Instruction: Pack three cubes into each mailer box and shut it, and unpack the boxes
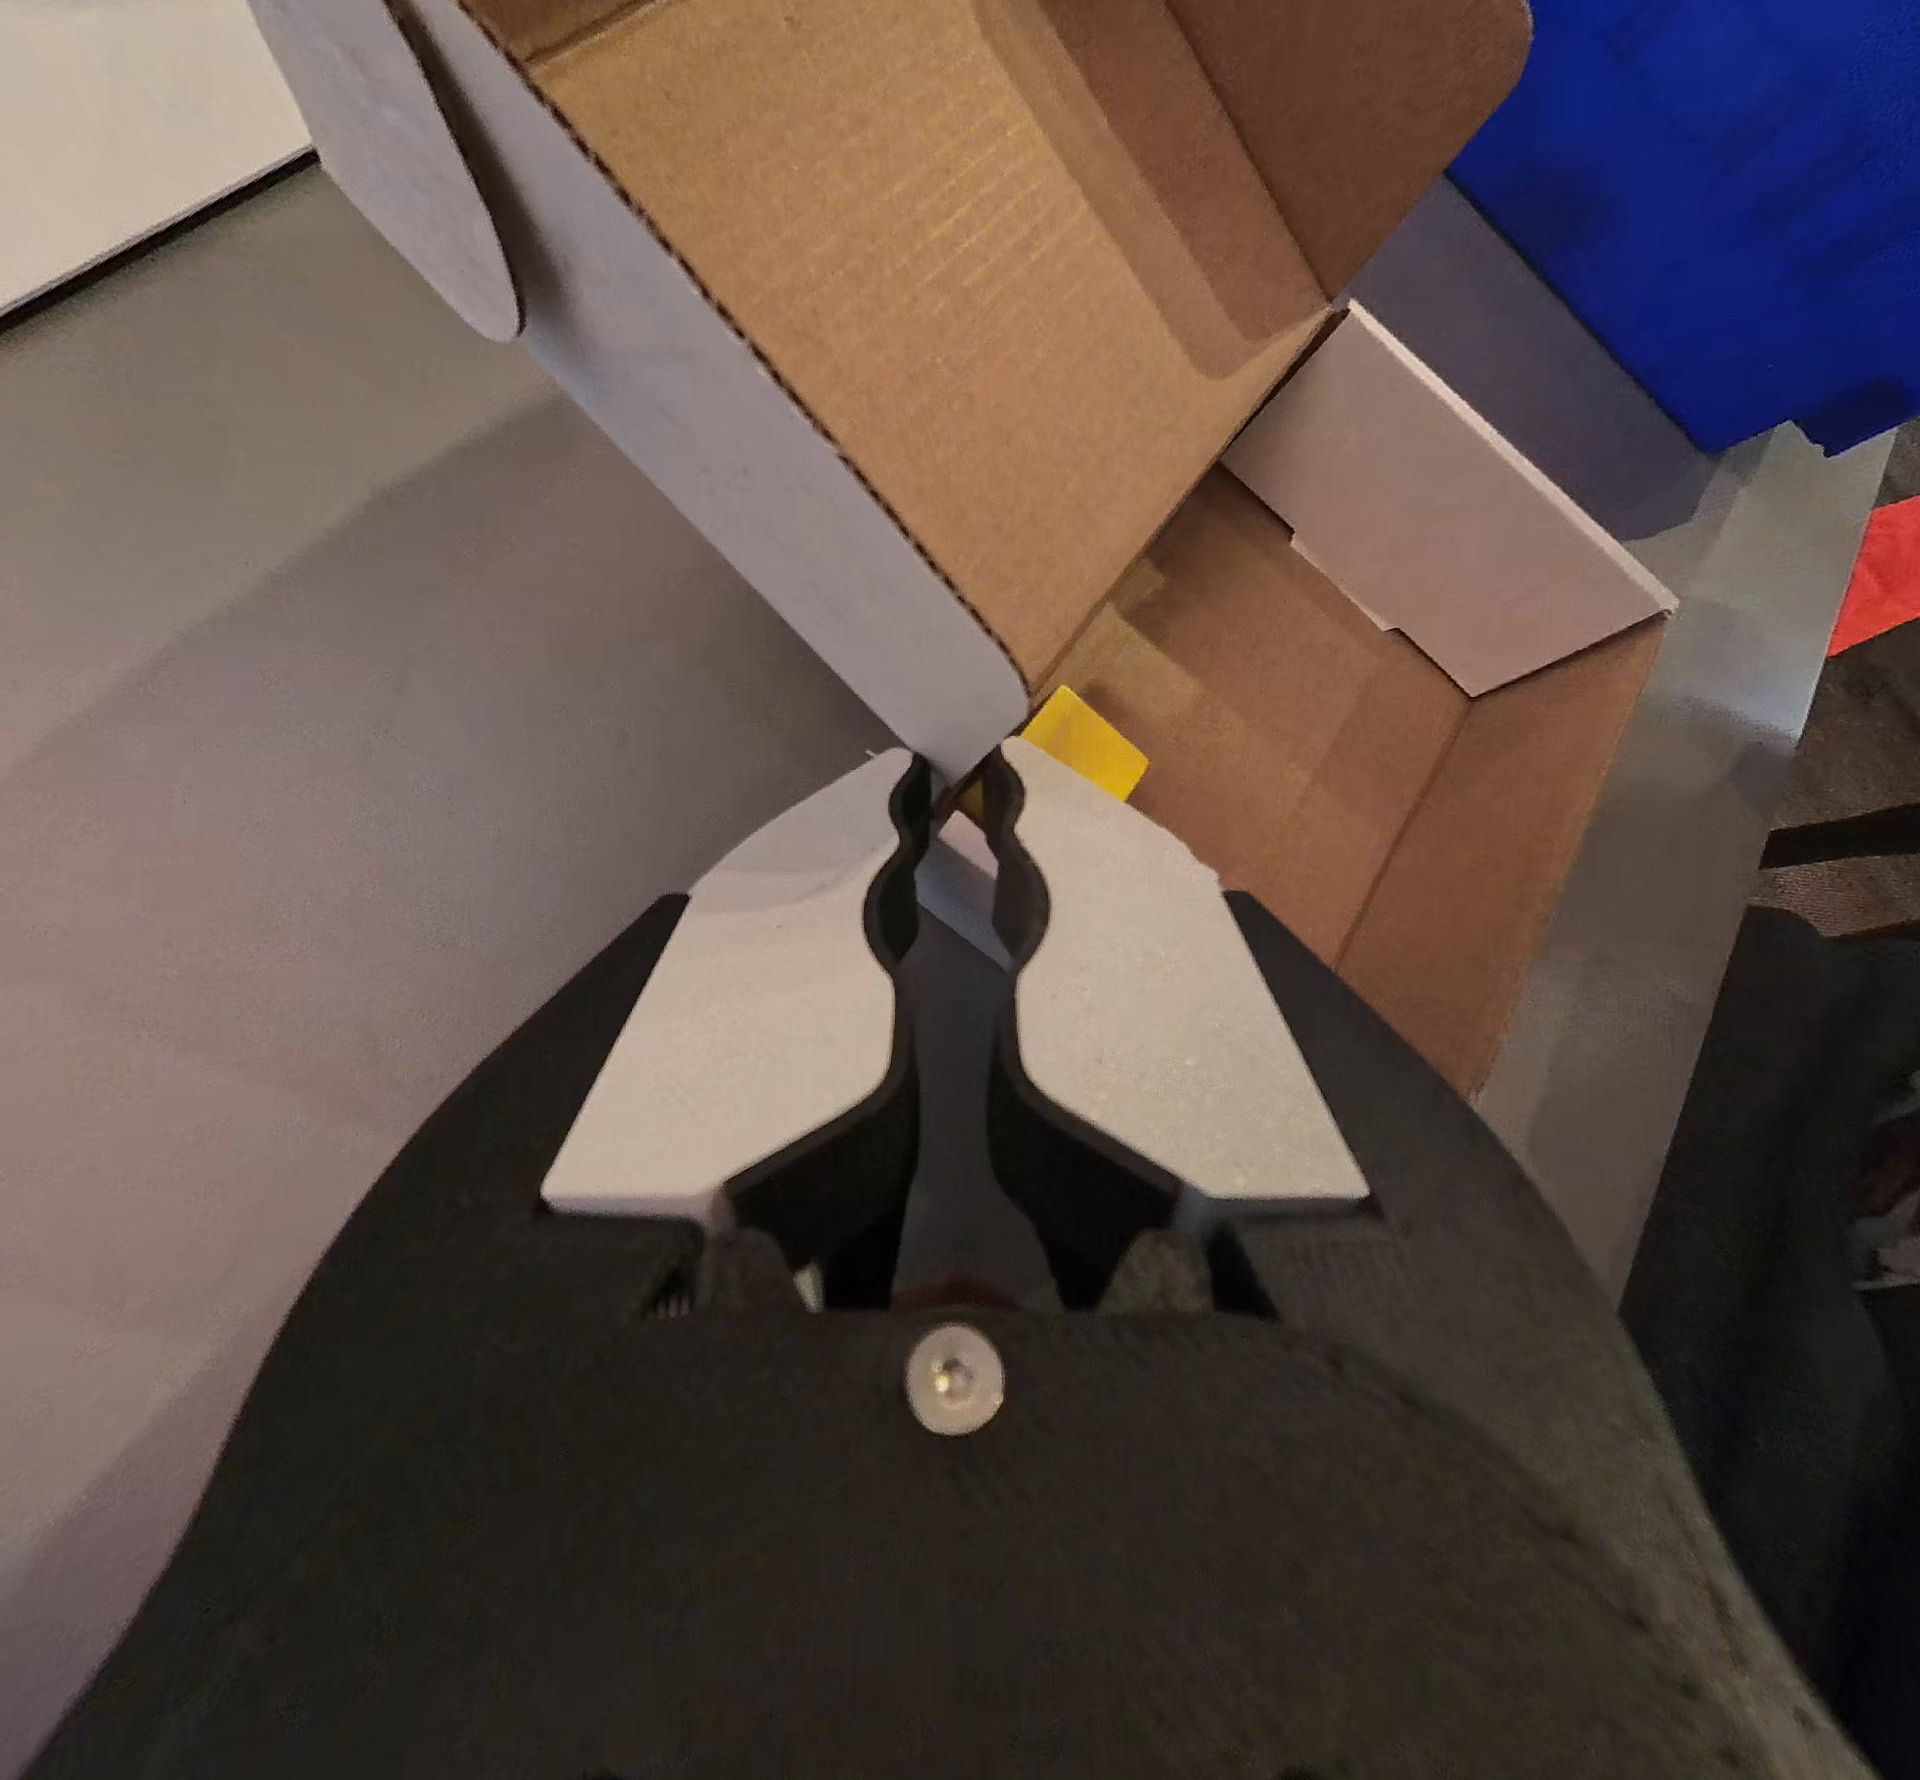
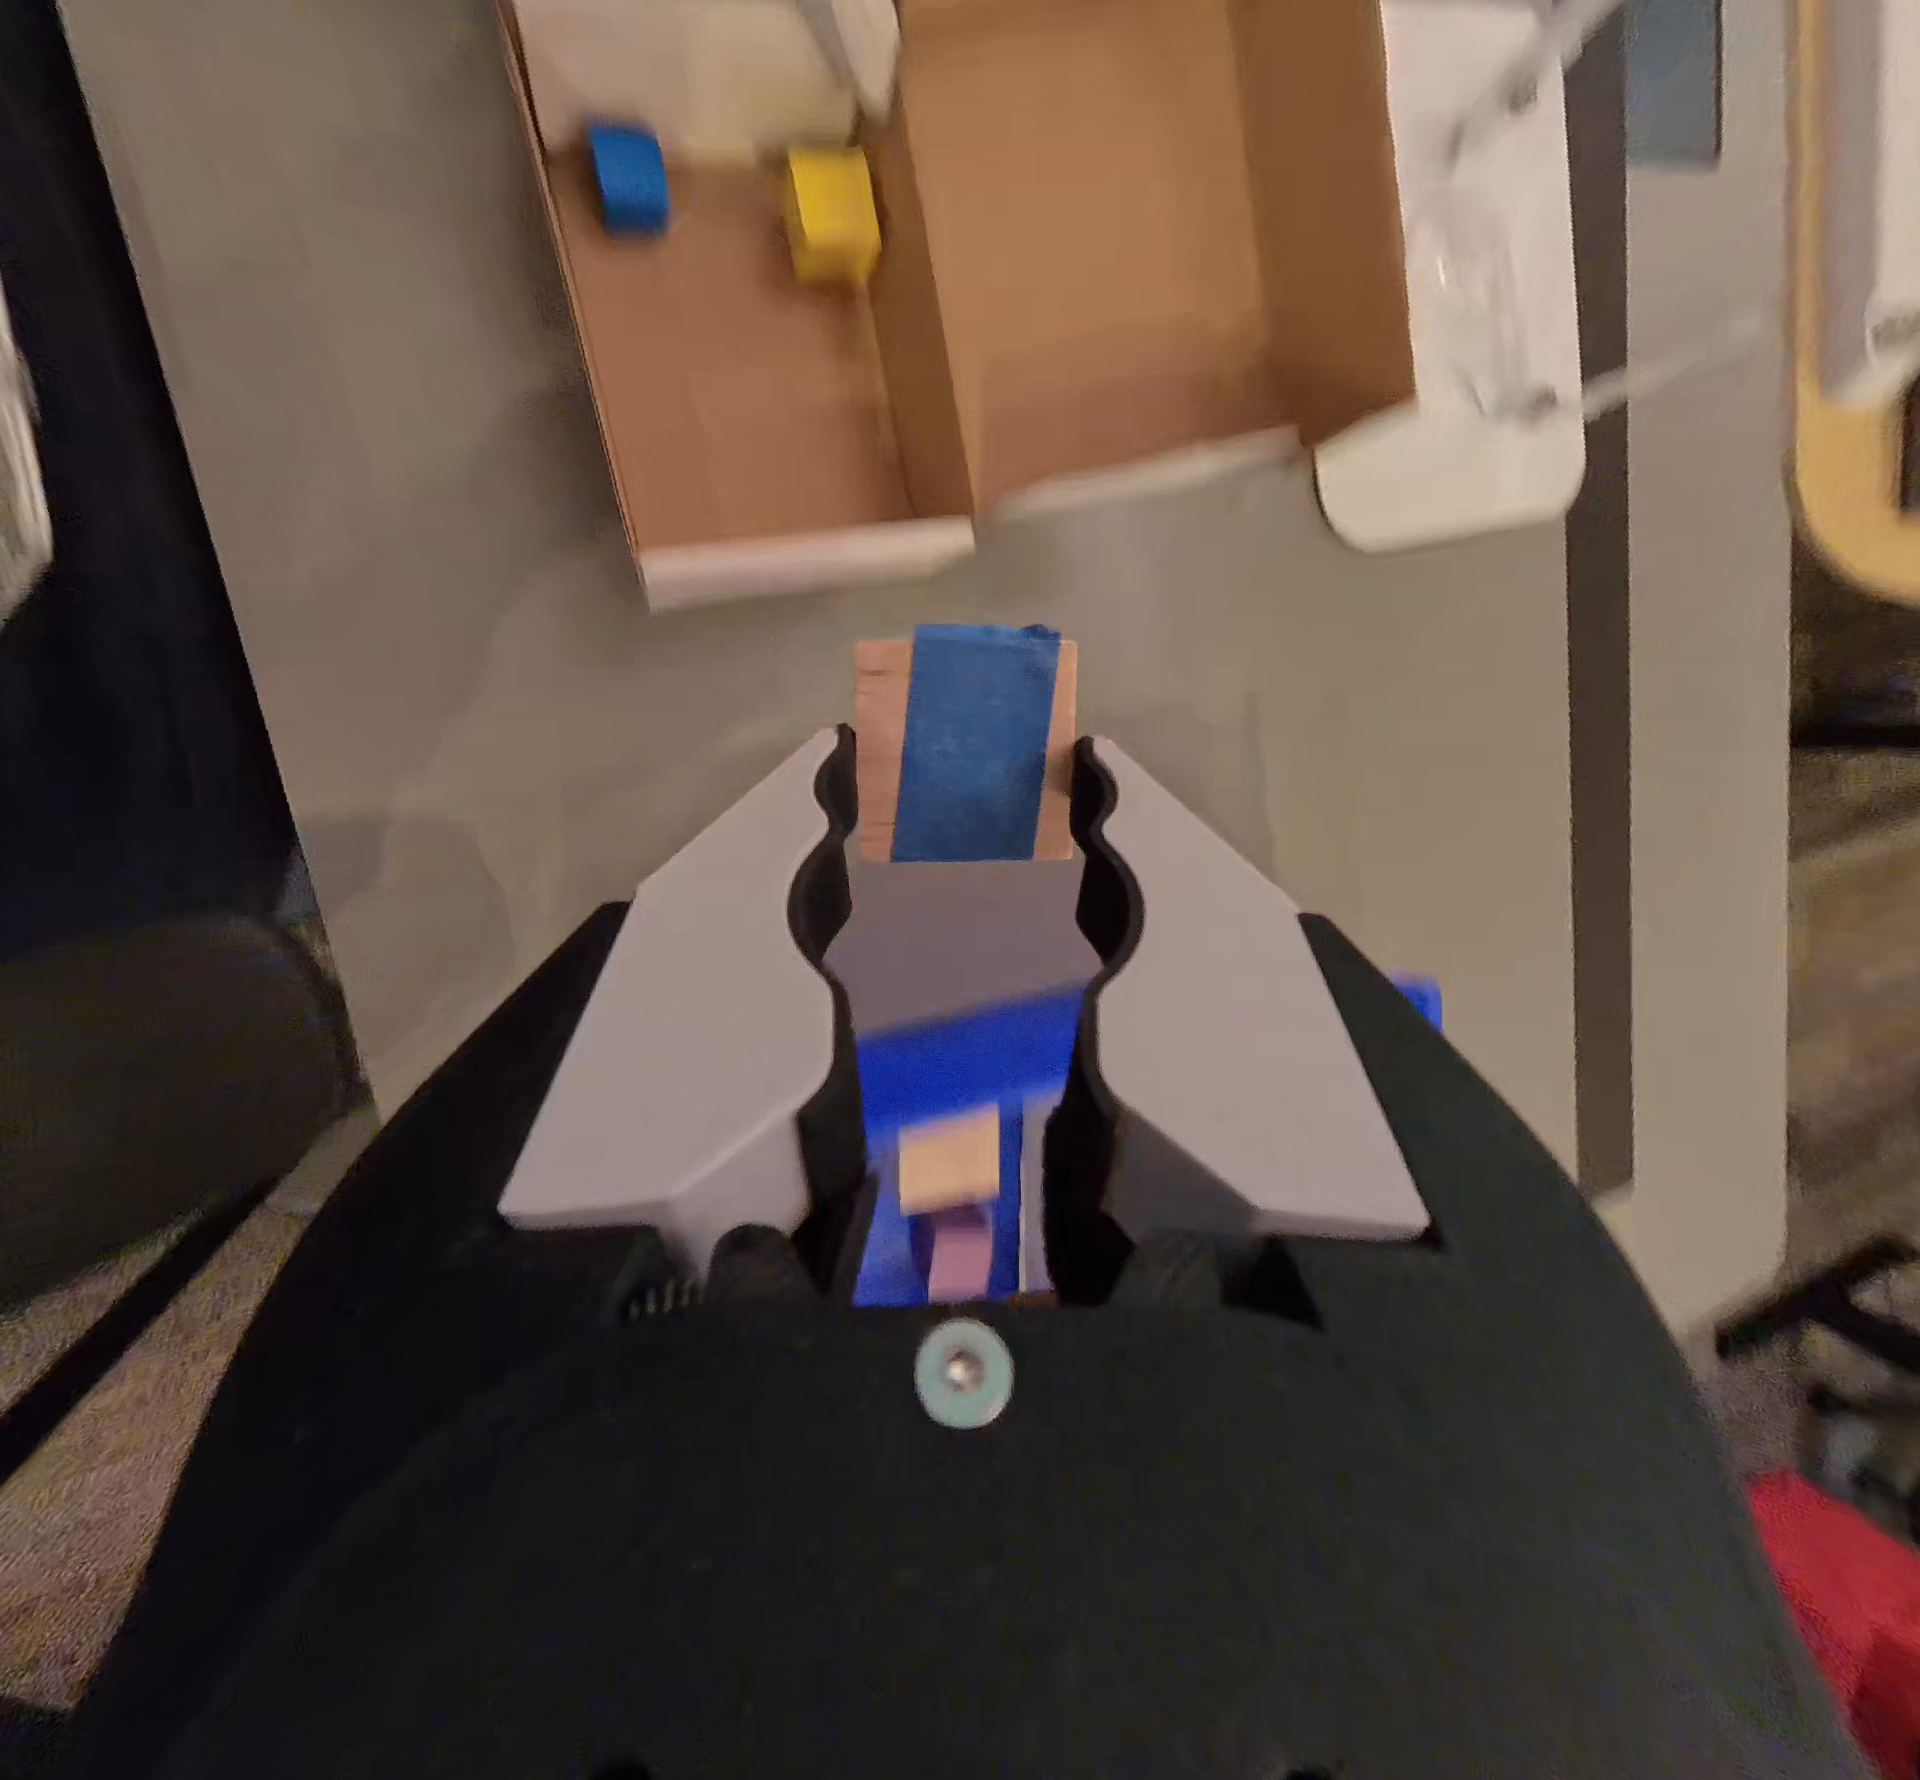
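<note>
Carrying the third cube toward the open mailer box

My right gripper (image 2: 961, 774) clamps a wooden cube (image 2: 966, 754) with blue tape; my left gripper (image 1: 956, 785) pinches the lid's (image 1: 883, 276) corner, holding it up. Beyond, blue cube (image 2: 625, 177) and yellow cube (image 2: 829, 213) already sit inside the mailer box (image 2: 727, 400) on the grey surface (image 2: 416, 380). Closing remains. A blue bin (image 1: 1714, 120) stands behind.

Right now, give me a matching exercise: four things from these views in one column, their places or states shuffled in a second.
1. taped wooden cube
2. yellow cube
3. left tool
4. box lid

A. raised open
B. lying inside the mailer box
C. shut on the lid's corner
D. held between the right tool fingers

Pairs: 1-D, 2-B, 3-C, 4-A
</note>
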A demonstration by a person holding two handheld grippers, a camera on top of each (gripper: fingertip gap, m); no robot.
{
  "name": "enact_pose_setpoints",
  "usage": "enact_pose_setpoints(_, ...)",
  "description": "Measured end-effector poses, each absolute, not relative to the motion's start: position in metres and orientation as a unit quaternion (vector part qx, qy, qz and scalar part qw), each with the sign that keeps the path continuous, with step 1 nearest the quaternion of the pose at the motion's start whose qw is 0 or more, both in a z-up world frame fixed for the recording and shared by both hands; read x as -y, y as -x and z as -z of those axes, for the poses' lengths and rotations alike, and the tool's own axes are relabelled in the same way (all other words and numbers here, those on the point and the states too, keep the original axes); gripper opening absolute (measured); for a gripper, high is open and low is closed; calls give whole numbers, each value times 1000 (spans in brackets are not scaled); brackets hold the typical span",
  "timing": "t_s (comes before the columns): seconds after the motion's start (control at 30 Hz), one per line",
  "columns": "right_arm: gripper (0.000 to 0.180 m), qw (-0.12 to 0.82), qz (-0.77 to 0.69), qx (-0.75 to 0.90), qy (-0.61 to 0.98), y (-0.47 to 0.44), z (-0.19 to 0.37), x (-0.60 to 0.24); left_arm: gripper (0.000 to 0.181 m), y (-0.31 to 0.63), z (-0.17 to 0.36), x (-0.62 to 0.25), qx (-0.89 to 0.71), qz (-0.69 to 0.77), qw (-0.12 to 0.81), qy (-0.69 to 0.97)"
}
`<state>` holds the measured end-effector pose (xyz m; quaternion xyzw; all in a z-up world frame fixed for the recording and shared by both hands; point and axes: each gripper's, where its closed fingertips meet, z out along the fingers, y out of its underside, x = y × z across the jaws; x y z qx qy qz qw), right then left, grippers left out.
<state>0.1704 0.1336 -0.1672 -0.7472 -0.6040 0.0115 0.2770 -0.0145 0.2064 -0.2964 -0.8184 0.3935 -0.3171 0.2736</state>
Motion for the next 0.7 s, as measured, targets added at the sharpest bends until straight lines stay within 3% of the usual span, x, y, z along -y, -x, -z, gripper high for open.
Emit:
enact_pose_setpoints(0.3, 39, 172, 22, 567, 805, -305, 198, -81, 9, 14, 296, -207, -391, 315, 272, 820)
enact_pose_setpoints(0.7, 39, 96, -13, 594, 798, -318, 294, -66, 9, 14, 296, -207, -390, 316, 274, 821)
